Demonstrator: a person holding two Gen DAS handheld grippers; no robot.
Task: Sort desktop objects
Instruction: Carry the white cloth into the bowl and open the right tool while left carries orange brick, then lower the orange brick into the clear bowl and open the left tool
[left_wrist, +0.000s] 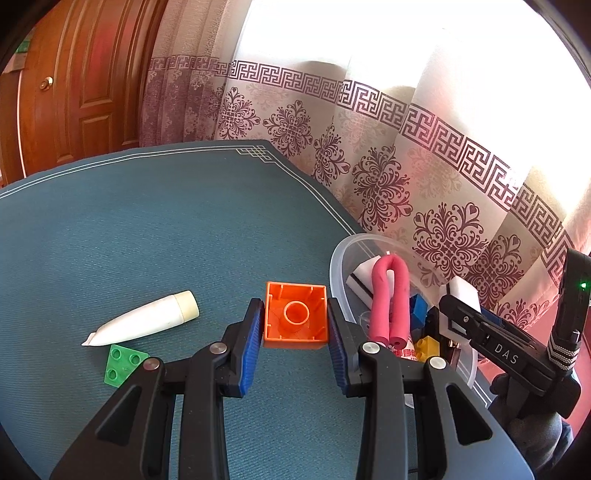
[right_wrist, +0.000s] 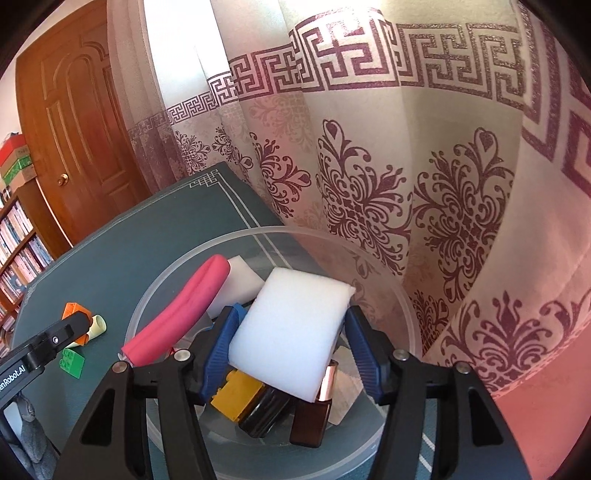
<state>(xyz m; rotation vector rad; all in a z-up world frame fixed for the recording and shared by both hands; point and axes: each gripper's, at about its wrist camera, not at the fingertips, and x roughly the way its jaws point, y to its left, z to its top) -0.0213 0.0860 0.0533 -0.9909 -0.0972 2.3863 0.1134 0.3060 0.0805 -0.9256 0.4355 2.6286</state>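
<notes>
Sorting is midway: each gripper carries one piece toward the clear plastic tub (right_wrist: 391, 295), which already holds several things.

Nearest in the left wrist view, the left gripper (left_wrist: 295, 325) is clenched on an orange building block (left_wrist: 296, 320), its blue pads pressing the block's two sides, hollow underside turned to the camera. The block appears lifted just clear of the teal worktop (left_wrist: 147, 229), close beside the tub's near rim. Judged from this, the next move for this hand is to carry the block over the rim and only then release it.

In the right wrist view the right gripper (right_wrist: 291, 343) hangs over the tub with a white sponge block (right_wrist: 291, 332) between its jaws. They stand about half open; the left pad touches the sponge, while a sliver of gap shows at the right pad, so the grip looks slack and the sponge seems about to drop. Beneath it lie a yellow brick (right_wrist: 236, 398) and two brown bottles (right_wrist: 288, 413), with a pink foam roller (right_wrist: 177, 317) leaning on the rim.

Farther out on the worktop, a green brick (left_wrist: 123, 363) and a white tube (left_wrist: 147, 323) wait unsorted.
</notes>
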